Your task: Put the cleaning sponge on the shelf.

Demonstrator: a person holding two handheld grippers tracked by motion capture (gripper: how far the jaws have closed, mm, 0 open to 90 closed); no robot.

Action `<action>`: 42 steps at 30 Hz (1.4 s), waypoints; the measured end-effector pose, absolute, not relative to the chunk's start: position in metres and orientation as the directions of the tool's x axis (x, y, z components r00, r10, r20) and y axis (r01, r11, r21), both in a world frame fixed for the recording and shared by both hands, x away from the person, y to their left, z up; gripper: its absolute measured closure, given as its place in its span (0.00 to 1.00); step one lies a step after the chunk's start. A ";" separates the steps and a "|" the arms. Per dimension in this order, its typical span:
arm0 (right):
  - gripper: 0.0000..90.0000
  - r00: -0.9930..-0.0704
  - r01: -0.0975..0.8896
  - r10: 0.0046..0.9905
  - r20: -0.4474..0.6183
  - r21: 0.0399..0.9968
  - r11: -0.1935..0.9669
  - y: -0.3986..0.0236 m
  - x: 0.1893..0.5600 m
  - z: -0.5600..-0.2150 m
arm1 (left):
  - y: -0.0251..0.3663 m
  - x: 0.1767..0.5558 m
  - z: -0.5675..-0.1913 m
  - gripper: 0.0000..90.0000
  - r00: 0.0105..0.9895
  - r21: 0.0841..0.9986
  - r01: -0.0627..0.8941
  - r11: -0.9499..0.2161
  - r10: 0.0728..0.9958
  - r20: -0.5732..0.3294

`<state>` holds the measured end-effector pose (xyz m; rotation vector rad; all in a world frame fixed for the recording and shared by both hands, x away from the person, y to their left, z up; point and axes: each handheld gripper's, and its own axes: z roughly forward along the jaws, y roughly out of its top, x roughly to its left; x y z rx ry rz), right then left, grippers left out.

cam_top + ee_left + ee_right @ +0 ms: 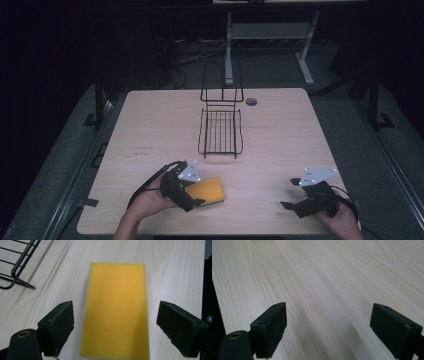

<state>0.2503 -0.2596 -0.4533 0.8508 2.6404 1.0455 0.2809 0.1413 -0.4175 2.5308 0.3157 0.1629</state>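
Observation:
A yellow rectangular sponge [206,191] lies flat on the light wooden table [150,130] near its front edge. My left gripper [196,191] stands open around the sponge's near end; in the left gripper view the sponge [116,310] lies between the two black jaws with a gap on each side. My right gripper [290,193] is open at the front right of the table, with bare wood between its jaws in the right gripper view. A black wire rack [220,131] stands at the table's middle, beyond the sponge.
The wire rack's corner [17,267] shows at the upper left of the left gripper view. A round cable hole [251,101] sits near the table's far edge. Behind the table stand a desk frame [267,35] and floor cables in the dark.

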 end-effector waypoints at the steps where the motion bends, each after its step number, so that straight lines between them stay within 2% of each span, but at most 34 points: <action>1: 0.15 -0.821 0.445 0.569 0.044 0.674 0.590 -0.260 0.250 -0.453 | 0.140 0.282 -0.418 0.15 0.966 0.557 0.185 -0.810 0.254 0.049; 42: 0.15 -0.830 0.431 0.556 0.042 0.681 0.592 -0.256 0.250 -0.452 | 0.113 0.293 -0.442 0.16 0.973 0.461 0.207 -0.863 0.231 -0.004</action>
